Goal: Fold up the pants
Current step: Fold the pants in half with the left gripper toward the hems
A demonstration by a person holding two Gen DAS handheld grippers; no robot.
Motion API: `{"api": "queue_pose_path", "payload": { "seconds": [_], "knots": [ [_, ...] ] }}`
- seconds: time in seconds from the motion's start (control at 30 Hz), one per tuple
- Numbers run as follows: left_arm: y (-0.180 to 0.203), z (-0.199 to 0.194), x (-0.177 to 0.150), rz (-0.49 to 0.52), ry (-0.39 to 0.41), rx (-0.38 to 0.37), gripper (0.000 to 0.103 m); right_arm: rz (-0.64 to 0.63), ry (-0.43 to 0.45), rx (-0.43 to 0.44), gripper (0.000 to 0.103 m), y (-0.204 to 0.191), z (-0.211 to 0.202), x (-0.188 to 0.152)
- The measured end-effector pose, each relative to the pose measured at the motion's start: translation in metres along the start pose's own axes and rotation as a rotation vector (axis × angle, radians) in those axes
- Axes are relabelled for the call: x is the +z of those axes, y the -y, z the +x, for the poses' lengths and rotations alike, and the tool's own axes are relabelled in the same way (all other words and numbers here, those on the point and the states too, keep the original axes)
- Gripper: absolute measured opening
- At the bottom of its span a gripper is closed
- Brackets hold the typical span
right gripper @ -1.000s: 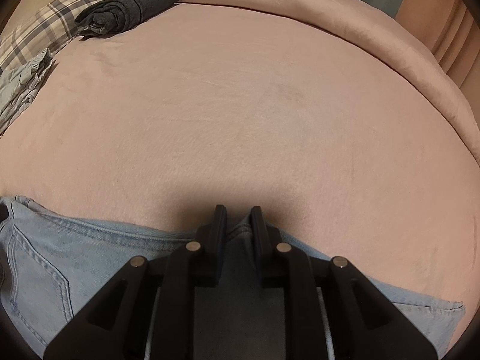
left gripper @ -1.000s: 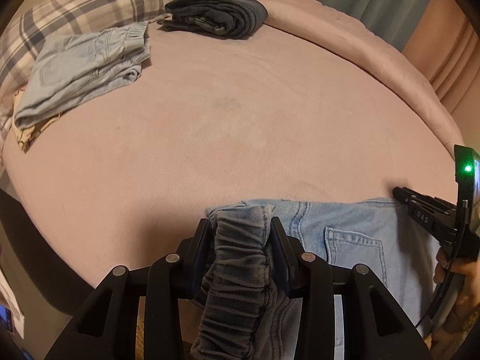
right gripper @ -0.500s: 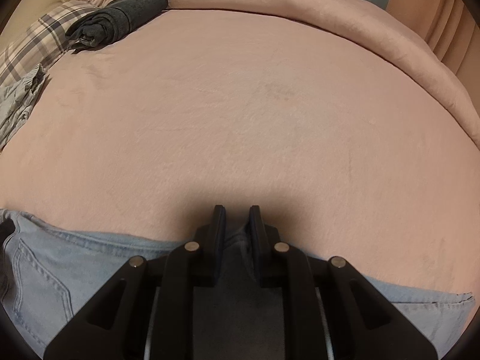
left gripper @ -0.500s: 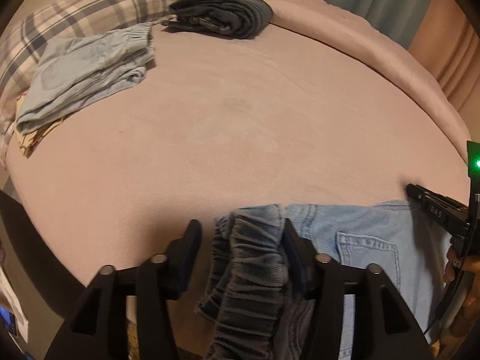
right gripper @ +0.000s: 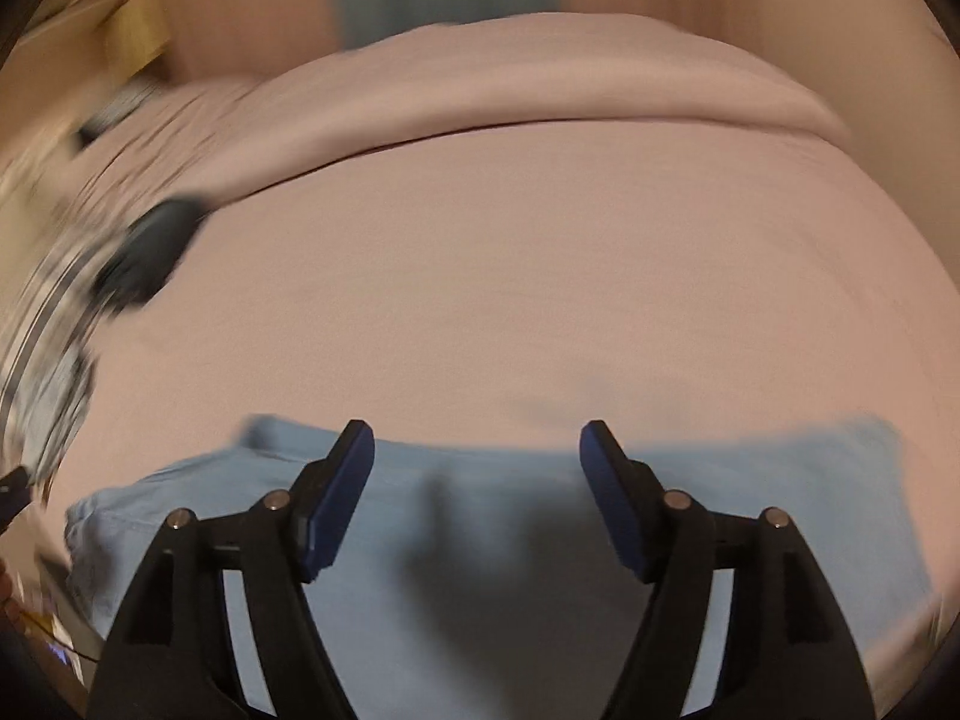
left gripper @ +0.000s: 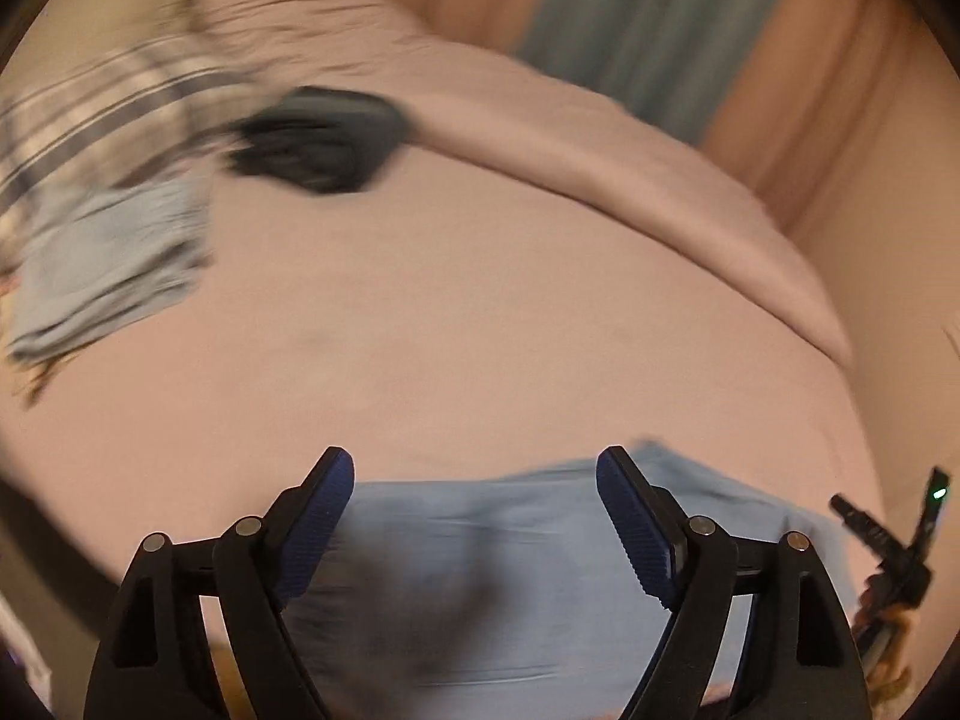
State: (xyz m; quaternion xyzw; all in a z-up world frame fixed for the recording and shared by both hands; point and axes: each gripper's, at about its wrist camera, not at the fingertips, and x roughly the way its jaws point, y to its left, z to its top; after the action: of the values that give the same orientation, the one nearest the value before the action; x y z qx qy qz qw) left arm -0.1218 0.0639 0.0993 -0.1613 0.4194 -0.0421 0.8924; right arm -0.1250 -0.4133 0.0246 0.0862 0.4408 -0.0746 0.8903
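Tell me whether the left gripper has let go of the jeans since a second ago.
Yes. The left gripper has opened wide and lifted clear; the light blue jeans now lie flat on the pink bedsheet.

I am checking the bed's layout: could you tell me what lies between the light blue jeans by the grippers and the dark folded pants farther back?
Only bare pink bedsheet separates the light blue jeans from the dark folded pants, clearest in the left wrist view.

Near pants (left gripper: 516, 570) are soft matt pale denim. Bed (left gripper: 480, 324) cover is matt pink cloth. Gripper pads (right gripper: 609, 495) look ribbed blue rubber.
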Motion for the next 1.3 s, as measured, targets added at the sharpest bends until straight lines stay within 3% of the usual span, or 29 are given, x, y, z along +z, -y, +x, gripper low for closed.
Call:
{"api": "queue_pose_path", "payload": {
  "seconds": [0.07,0.13,0.2,0.23,0.27,0.3,0.37,0.43,0.5,0.6,0.67,0.8,0.9,1.03,1.23,1.3],
  "knots": [
    [0.042,0.023,-0.002,0.085,-0.051,-0.066,0.083,0.097,0.007,-0.137,0.072,0.057,-0.018,-0.016],
    [0.078,0.048,-0.008,0.142,-0.119,-0.096,0.083,0.187,0.016,-0.202,0.072,0.103,-0.032,-0.032],
    [0.121,0.083,-0.018,0.193,-0.207,-0.173,0.081,0.302,0.008,-0.243,0.071,0.144,-0.042,-0.050],
    [0.137,0.097,-0.024,0.212,-0.244,-0.203,0.078,0.360,0.001,-0.272,0.071,0.163,-0.046,-0.060],
    [0.156,0.113,-0.031,0.239,-0.286,-0.217,0.066,0.402,0.000,-0.299,0.071,0.177,-0.050,-0.069],
    [0.169,0.127,-0.034,0.261,-0.315,-0.213,0.056,0.425,0.002,-0.310,0.071,0.185,-0.053,-0.075],
    [0.195,0.157,-0.048,0.307,-0.378,-0.171,0.044,0.459,0.000,-0.302,0.071,0.198,-0.056,-0.086],
    [0.206,0.176,-0.058,0.327,-0.410,-0.151,0.041,0.494,0.003,-0.233,0.070,0.207,-0.053,-0.095],
    [0.218,0.186,-0.067,0.372,-0.385,-0.086,0.040,0.523,-0.006,-0.183,0.068,0.212,-0.047,-0.099],
    [0.226,0.194,-0.068,0.420,-0.343,-0.029,0.039,0.524,-0.004,-0.147,0.052,0.210,-0.039,-0.101],
    [0.228,0.195,-0.066,0.434,-0.340,-0.011,0.039,0.543,0.011,-0.136,0.018,0.207,-0.032,-0.101],
    [0.225,0.195,-0.064,0.413,-0.346,-0.004,0.039,0.499,0.056,-0.175,0.012,0.189,-0.038,-0.089],
    [0.227,0.193,-0.069,0.408,-0.344,-0.004,0.039,0.461,0.112,-0.147,0.011,0.181,-0.050,-0.078],
    [0.232,0.192,-0.072,0.430,-0.328,0.016,0.039,0.535,0.012,-0.164,0.011,0.199,-0.028,-0.094],
    [0.241,0.194,-0.069,0.413,-0.348,0.009,0.039,0.565,0.031,-0.143,0.012,0.207,-0.022,-0.104],
    [0.249,0.179,-0.071,0.410,-0.344,-0.051,0.039,0.576,0.029,-0.142,0.012,0.207,-0.022,-0.104]
  ]
}}
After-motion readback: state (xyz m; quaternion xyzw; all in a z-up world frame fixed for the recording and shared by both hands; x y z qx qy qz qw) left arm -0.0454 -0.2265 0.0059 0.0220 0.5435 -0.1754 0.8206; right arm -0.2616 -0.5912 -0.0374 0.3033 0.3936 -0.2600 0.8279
